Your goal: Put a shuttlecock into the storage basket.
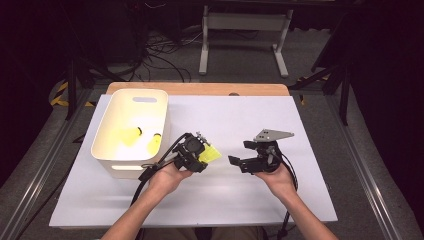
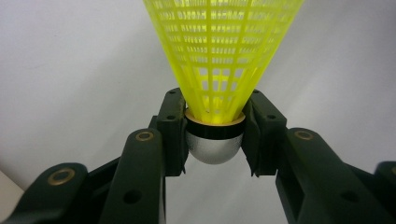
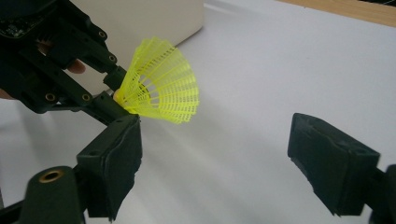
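Shuttlecock (image 2: 219, 70) in yellow mesh sits pinched at its silver cap by the left tongs (image 1: 202, 155), just left of centre in the high view above the white worktop (image 1: 240, 200). Right tongs (image 1: 240, 152) stand spread and empty just beside it. Two more shuttlecocks (image 1: 131, 136) lie in the cream tub (image 1: 112, 120) at left.

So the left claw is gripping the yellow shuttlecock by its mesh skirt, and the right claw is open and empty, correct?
Not quite. The left claw grips the yellow shuttlecock by its rounded silver base, not its mesh skirt; the left gripper view shows the pads either side of the base. The right claw is open and empty, as you said.
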Motion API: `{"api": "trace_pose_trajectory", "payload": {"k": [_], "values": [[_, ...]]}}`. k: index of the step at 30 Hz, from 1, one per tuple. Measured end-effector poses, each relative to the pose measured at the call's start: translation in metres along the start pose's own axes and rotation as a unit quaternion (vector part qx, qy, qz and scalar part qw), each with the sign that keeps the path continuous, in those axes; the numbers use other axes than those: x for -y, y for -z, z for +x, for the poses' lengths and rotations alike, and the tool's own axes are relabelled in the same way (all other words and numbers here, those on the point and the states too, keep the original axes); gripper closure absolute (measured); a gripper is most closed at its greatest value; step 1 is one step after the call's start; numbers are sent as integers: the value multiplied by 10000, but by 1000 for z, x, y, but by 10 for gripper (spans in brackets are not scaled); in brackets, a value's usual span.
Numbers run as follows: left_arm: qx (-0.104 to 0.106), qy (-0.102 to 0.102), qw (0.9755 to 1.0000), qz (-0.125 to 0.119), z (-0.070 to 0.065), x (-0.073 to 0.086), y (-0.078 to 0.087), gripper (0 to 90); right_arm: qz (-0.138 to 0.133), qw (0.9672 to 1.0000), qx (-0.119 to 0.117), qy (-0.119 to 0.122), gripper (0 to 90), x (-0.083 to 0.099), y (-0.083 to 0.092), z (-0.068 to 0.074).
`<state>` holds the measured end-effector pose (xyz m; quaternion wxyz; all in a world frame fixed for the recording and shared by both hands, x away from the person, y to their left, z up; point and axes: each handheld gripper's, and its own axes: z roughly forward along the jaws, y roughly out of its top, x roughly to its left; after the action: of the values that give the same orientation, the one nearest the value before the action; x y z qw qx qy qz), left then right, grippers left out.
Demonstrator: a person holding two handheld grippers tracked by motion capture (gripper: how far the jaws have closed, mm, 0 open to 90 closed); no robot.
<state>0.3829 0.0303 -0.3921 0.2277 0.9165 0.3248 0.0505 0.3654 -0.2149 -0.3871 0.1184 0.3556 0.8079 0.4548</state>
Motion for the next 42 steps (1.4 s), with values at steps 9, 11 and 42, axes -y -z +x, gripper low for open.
{"api": "trace_pose_trajectory", "payload": {"k": [9, 11, 42], "values": [[-10, -12, 10000, 4, -2, -1, 1, 643, -102, 9997, 221, 77, 161, 13, 14, -3], [-18, -47, 10000, 27, -3, -1, 3, 643, -158, 9994, 294, 120, 145, 16, 19, -2], [-258, -3, 9997, -42, -6, 1, 28, 642, -490, 9936, 1007, 170, 91, 62, 46, 2]]}}
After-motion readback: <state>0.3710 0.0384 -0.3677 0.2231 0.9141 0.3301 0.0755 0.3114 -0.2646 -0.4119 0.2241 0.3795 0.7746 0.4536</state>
